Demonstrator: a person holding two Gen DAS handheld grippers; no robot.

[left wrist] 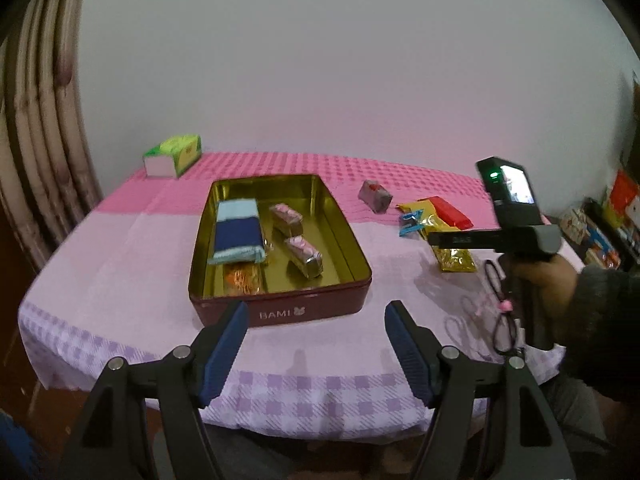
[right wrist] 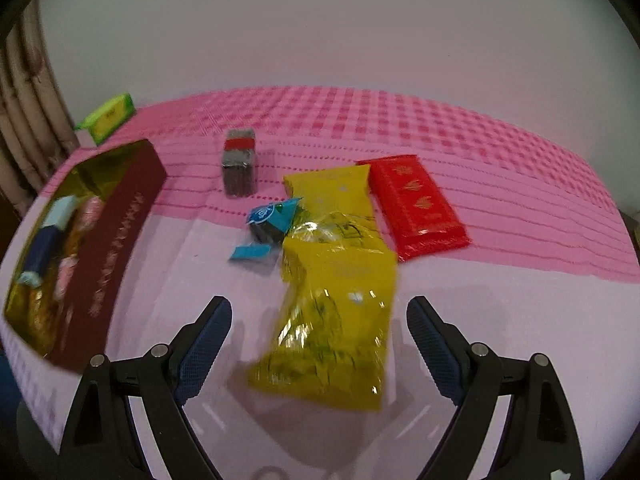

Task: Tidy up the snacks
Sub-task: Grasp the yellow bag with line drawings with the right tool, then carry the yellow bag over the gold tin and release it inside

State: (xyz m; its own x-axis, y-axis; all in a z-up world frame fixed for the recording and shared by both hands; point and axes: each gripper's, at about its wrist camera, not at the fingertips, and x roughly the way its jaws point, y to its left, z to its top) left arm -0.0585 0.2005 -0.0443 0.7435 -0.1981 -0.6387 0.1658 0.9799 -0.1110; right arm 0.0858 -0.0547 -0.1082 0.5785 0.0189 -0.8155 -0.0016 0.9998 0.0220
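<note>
Maroon BAMI tin [left wrist: 280, 312] with gold lining, at 12 o'clock from the left gripper [left wrist: 316, 316]: held a blue-striped packet [left wrist: 237, 232], two pink foil-wrapped snacks [left wrist: 304, 255] and an orange foil packet [left wrist: 242, 280]. Left gripper hung released, nothing between its pads. Right gripper [right wrist: 320, 320] also spread wide over the near yellow snack packet [right wrist: 336, 320], pads apart from it. Shown clearly only by the right wrist view: second yellow packet [right wrist: 332, 192] at 12 o'clock, red packet [right wrist: 416, 208] at 1 o'clock, blue wrapper [right wrist: 268, 220] at 11 o'clock, grey red-banded pack [right wrist: 239, 160] further back. Shown only by the left wrist view: hand [left wrist: 536, 280] on the right gripper's handle, dangling spectacles [left wrist: 500, 300]. Green tissue box [left wrist: 174, 154] at 11 o'clock, on the pink checked tablecloth [left wrist: 120, 260].
</note>
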